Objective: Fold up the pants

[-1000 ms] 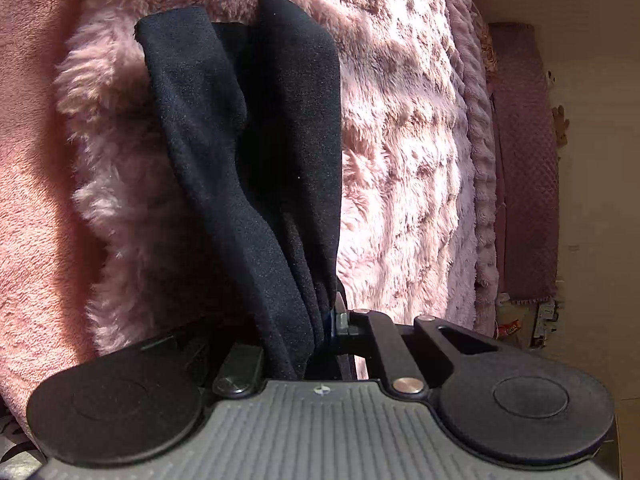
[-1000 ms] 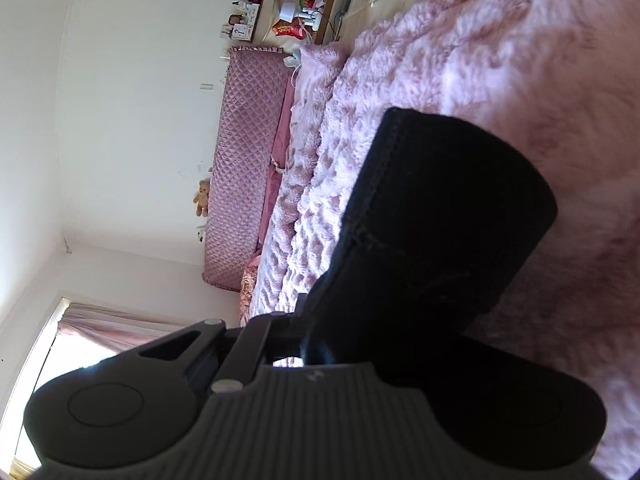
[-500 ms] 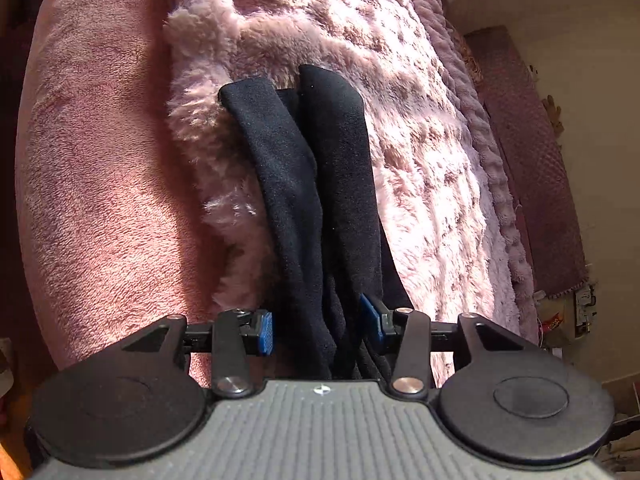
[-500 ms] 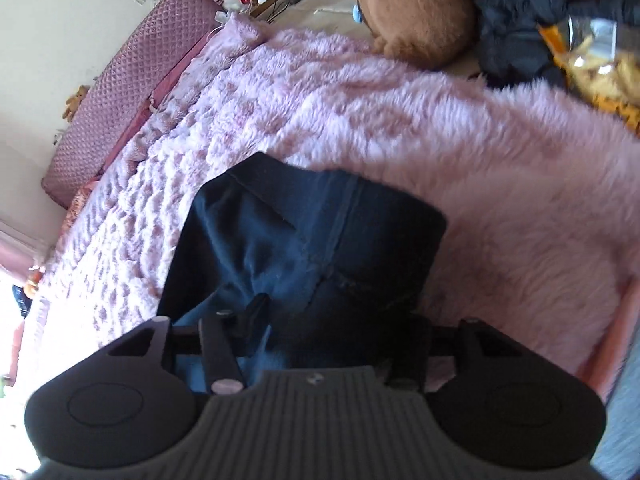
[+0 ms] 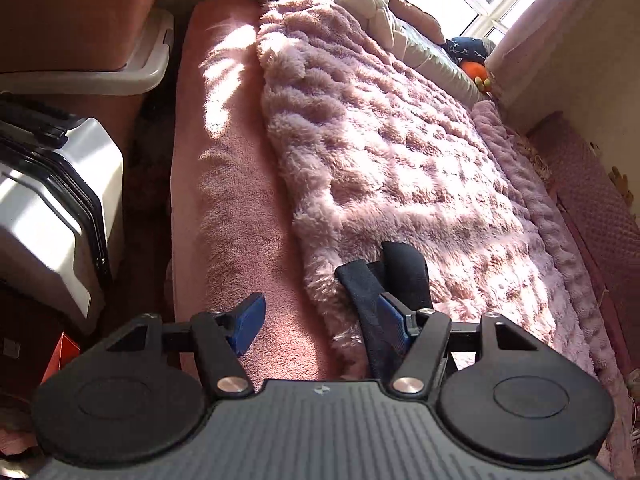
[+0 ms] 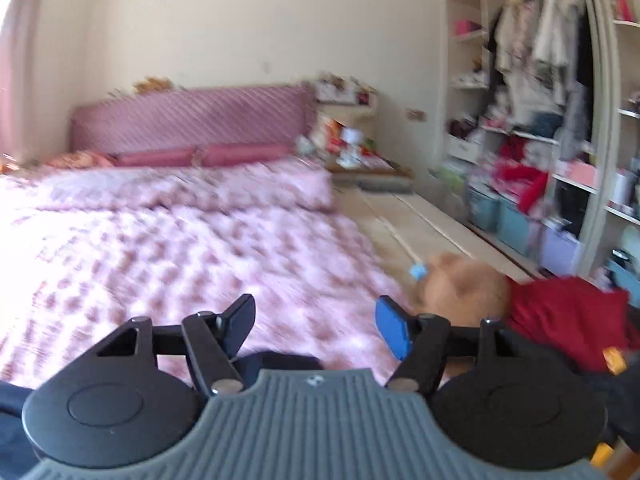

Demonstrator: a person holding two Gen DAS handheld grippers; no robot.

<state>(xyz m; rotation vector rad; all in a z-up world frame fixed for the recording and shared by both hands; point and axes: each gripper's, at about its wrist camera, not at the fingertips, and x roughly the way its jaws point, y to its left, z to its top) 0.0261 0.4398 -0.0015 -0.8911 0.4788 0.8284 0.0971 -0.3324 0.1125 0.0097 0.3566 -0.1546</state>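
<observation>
Catching the dark pants on the left gripper is my main worry: its jaws stand spread, yet the cloth drapes against the right finger at the fluffy pink blanket's near edge. The right gripper is spread and empty over the bed. Nearby, a white suitcase crowds the bedside; a brown plush toy sits by a red garment.

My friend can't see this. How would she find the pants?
Find the big fluffy pink blanket covering the bed. At its near edge, beside the left gripper, lies a small bundle, the pants. They are the only dark, smooth cloth on all that pale fur.
</observation>
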